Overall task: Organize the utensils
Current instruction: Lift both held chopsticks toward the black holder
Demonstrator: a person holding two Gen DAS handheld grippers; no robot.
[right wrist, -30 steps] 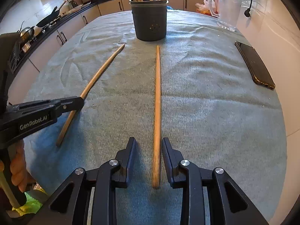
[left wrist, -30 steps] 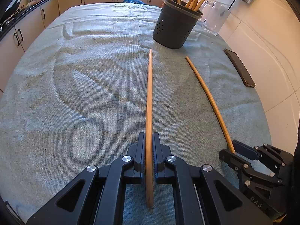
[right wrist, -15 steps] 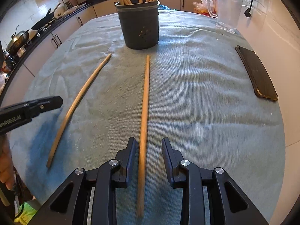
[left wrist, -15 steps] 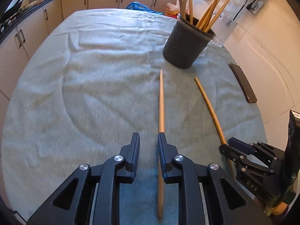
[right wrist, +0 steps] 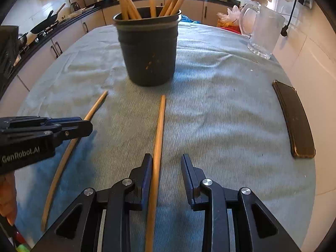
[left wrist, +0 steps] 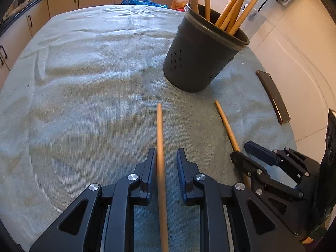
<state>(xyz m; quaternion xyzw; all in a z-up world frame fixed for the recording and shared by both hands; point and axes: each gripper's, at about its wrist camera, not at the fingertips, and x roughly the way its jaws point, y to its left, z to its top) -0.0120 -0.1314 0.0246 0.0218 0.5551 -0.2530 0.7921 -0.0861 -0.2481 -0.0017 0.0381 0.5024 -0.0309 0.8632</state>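
Note:
Two long wooden sticks lie on the grey-green towel in front of a dark perforated holder (left wrist: 199, 63) (right wrist: 147, 52) filled with several more sticks. My left gripper (left wrist: 166, 155) (right wrist: 87, 126) is open, low over the left stick (left wrist: 159, 126) (right wrist: 94, 109), which runs between its jaws close to the left finger. My right gripper (right wrist: 166, 158) (left wrist: 242, 151) is open too, straddling the right stick (right wrist: 159, 121) (left wrist: 225, 124), which lies beside its left finger. Neither stick is pinched. Both sticks point toward the holder.
A dark phone (right wrist: 294, 121) (left wrist: 273, 96) lies near the towel's right edge. A glass jug (right wrist: 262, 33) stands at the back right by the tiled wall. Kitchen cabinets and a stove with pans line the far left. A person's hand (right wrist: 8, 199) shows at lower left.
The left jaws, shut on the left stick a second ago, have opened and let it go. Both grippers have slid forward along their sticks toward the holder, which now looks larger.

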